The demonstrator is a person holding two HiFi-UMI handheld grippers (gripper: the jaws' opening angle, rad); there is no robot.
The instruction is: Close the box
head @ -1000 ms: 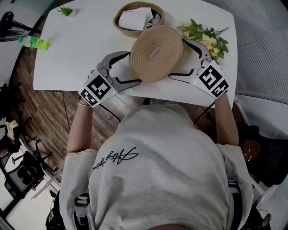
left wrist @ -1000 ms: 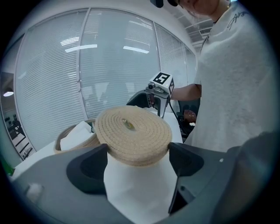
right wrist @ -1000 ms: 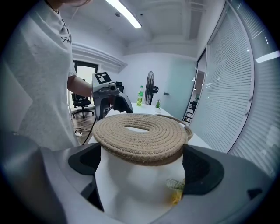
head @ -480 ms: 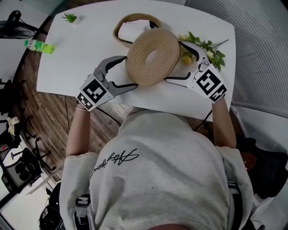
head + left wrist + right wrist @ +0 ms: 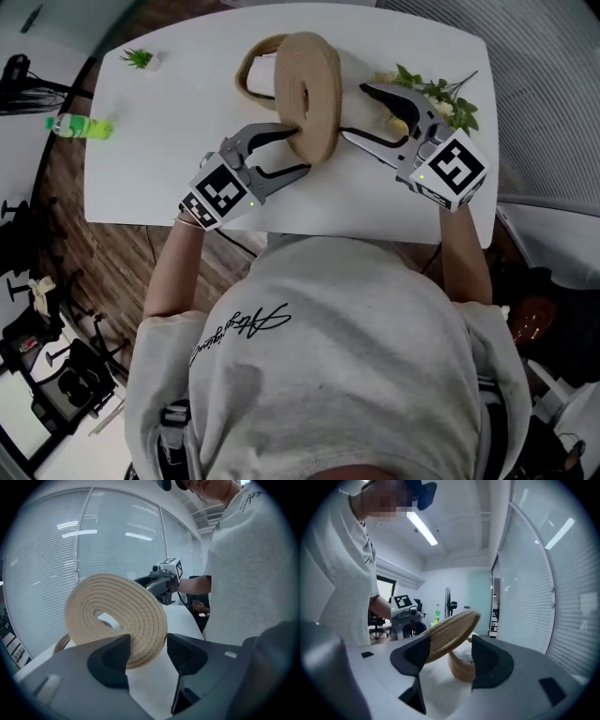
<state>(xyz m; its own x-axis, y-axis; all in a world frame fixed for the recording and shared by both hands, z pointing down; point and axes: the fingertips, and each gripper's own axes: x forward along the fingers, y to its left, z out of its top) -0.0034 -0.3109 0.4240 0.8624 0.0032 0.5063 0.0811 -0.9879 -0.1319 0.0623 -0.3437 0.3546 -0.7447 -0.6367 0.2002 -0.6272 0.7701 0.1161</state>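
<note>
A round coiled-rope lid point(image 5: 314, 89) stands tilted almost on edge above the white table point(image 5: 169, 141), in front of the open woven basket point(image 5: 246, 64). My left gripper point(image 5: 292, 150) has just been closing and is shut on the lid's lower rim point(image 5: 117, 616). My right gripper point(image 5: 353, 111) has also been closing. The lid's other edge point(image 5: 450, 632) slants across its jaws and leans on one pad, while a gap shows at the other pad. The basket point(image 5: 461, 667) appears through that gap, with white cloth inside it.
A bunch of yellow and green flowers point(image 5: 436, 89) lies at the table's far right, close to my right gripper. A green bottle point(image 5: 80, 127) and a small potted plant point(image 5: 139, 58) sit at the far left. The table's near edge runs just under both grippers.
The lid has swung from lying flat across both grippers to standing nearly on edge. Both pairs of jaws have narrowed, and the right gripper has risen.
</note>
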